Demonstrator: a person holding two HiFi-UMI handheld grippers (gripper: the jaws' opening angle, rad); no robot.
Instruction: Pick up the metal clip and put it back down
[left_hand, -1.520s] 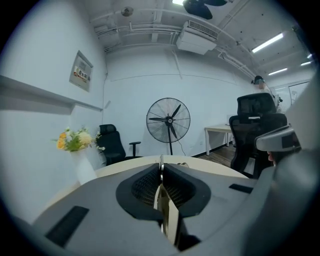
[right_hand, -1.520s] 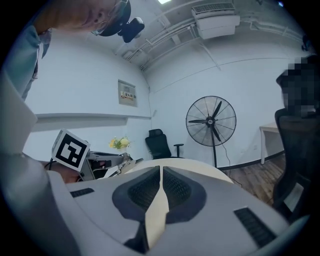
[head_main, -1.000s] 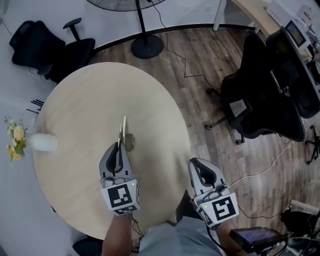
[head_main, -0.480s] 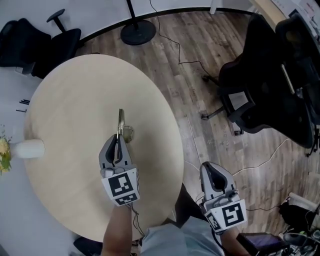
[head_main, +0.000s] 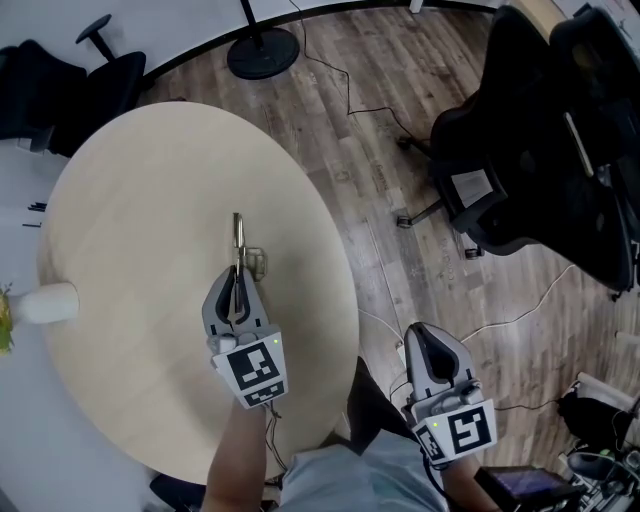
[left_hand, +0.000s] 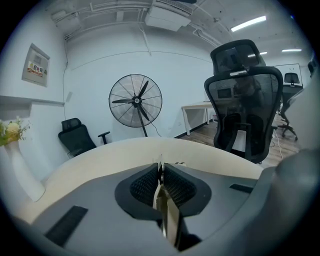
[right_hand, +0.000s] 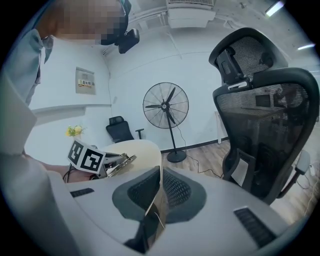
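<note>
The metal clip (head_main: 238, 238) is a long thin brass-coloured strip with a small wire loop at its side, and it sticks out ahead of my left gripper (head_main: 238, 276) over the round pale wooden table (head_main: 130, 200). That gripper is shut on the clip's near end. In the left gripper view the clip (left_hand: 160, 167) shows as a thin edge pinched between the jaws of the left gripper (left_hand: 160, 175). I cannot tell whether the clip touches the tabletop. My right gripper (head_main: 424, 336) hangs off the table's right edge, over the floor, shut with nothing in it. The right gripper view shows its jaws (right_hand: 159, 174) pressed together.
A white vase (head_main: 45, 302) stands at the table's left edge. A black office chair (head_main: 530, 150) is on the wooden floor to the right. The fan's round base (head_main: 263, 52) is beyond the table, another black chair (head_main: 60, 75) is at the far left, and cables run across the floor.
The left gripper, still holding the clip, has sunk towards the tabletop. The right gripper has dropped and drawn away from the table's edge, towards the lower right.
</note>
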